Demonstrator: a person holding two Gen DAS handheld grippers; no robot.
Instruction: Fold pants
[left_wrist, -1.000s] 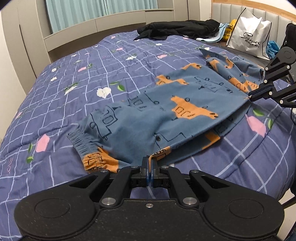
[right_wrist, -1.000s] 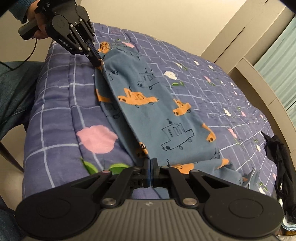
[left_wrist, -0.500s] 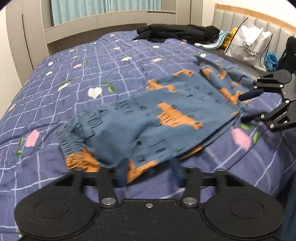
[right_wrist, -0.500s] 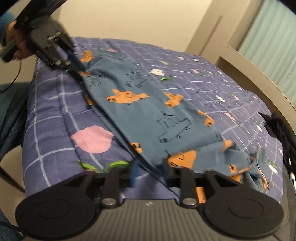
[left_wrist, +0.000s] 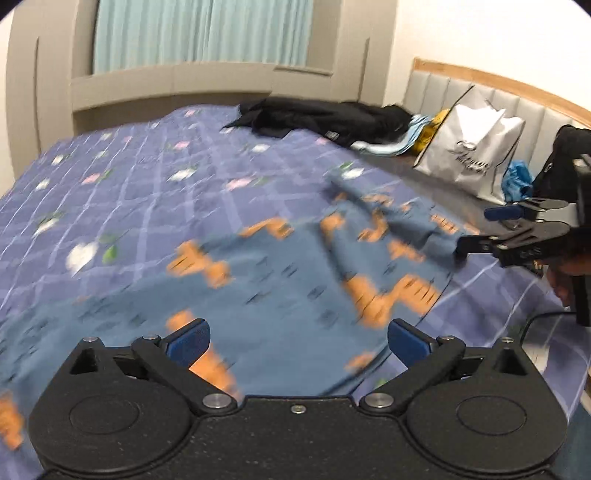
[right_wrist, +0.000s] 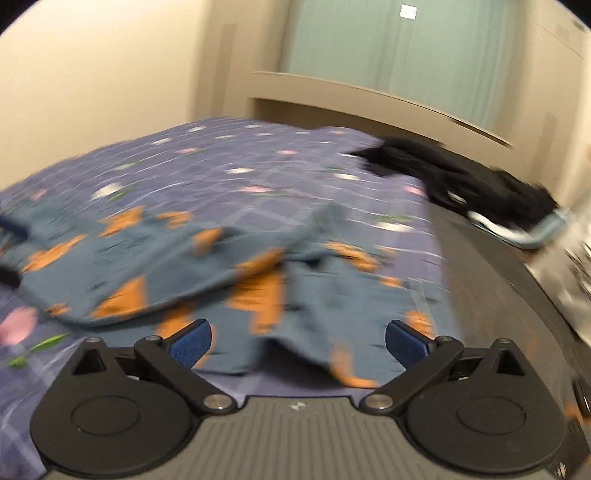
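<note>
The blue pants with orange truck prints (left_wrist: 280, 280) lie folded lengthwise on the purple flowered bedspread (left_wrist: 122, 177). They also show in the right wrist view (right_wrist: 207, 266), with the leg ends rumpled. My left gripper (left_wrist: 297, 341) is open and empty just above the pants. My right gripper (right_wrist: 297, 338) is open and empty over the rumpled leg ends; it also shows in the left wrist view (left_wrist: 476, 230), open, at the far right edge of the pants. Both views are motion-blurred.
A black garment (left_wrist: 325, 118) lies at the far side of the bed, also in the right wrist view (right_wrist: 454, 177). A white shopping bag (left_wrist: 469, 155) leans on the padded headboard (left_wrist: 517, 96). A window ledge (left_wrist: 170, 85) runs behind the bed.
Both grippers were shut on the pants' edge one second ago. They have opened, let the pants drop on the bed, and lifted and tilted up.
</note>
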